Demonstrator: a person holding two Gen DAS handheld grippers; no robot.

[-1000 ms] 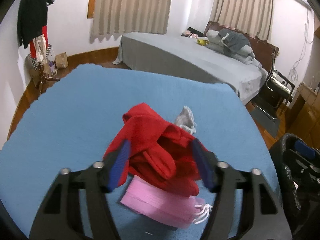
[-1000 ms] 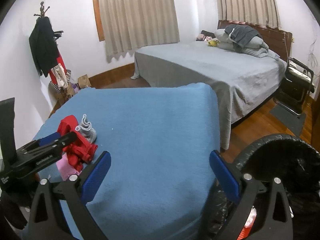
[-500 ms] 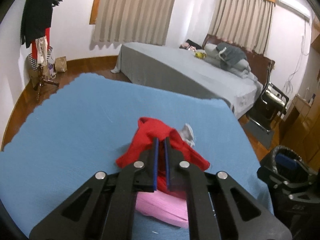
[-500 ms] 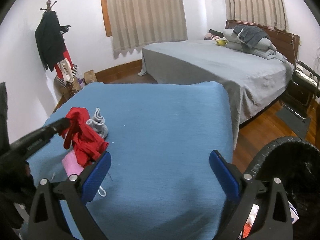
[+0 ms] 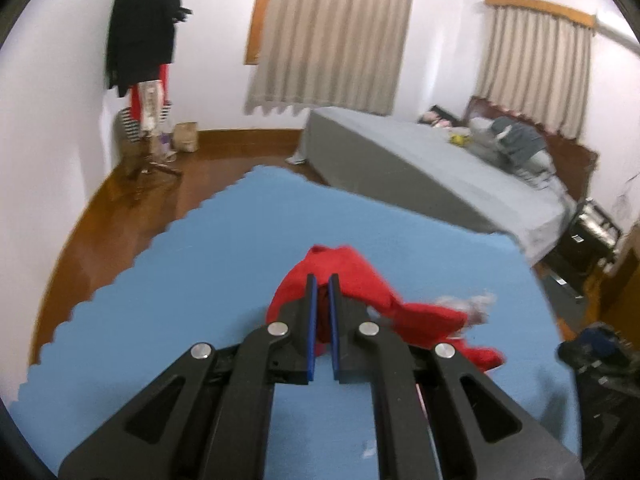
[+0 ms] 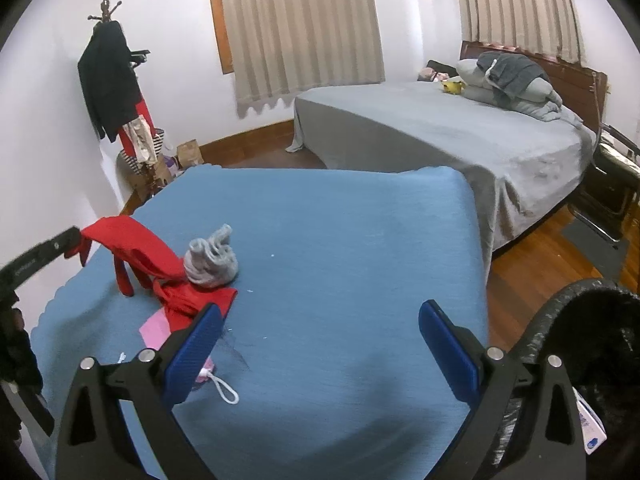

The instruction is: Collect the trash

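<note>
My left gripper has its fingers pinched nearly together on a fold of the red cloth, which sits mid-frame in the left wrist view. In the right wrist view the same cloth is at the left of the frame, one end lifted off the blue desk and the other trailing down onto it. It is soft and limp, light by the look of it, and will drape and swing rather than keep a shape, so a bunched fold is the right place to hold; a thin edge could slip out of the pads.

A grey sock lies against the red cloth and may be snagged on it; I'd judge it could ride along or drop off. Beneath them is a pink face mask with a white ear loop, flat and flimsy, best taken by pinching down on its body or hooking the loop.

My right gripper is spread wide with nothing between its fingers, low in its frame above the desk. The black trash bag shows only as a rim at the lower right, its inside mostly cut off. The left view is motion-blurred, so I can't be sure how much cloth is actually caught between the fingers. The mask is mostly hidden by my right gripper's near finger.
</note>
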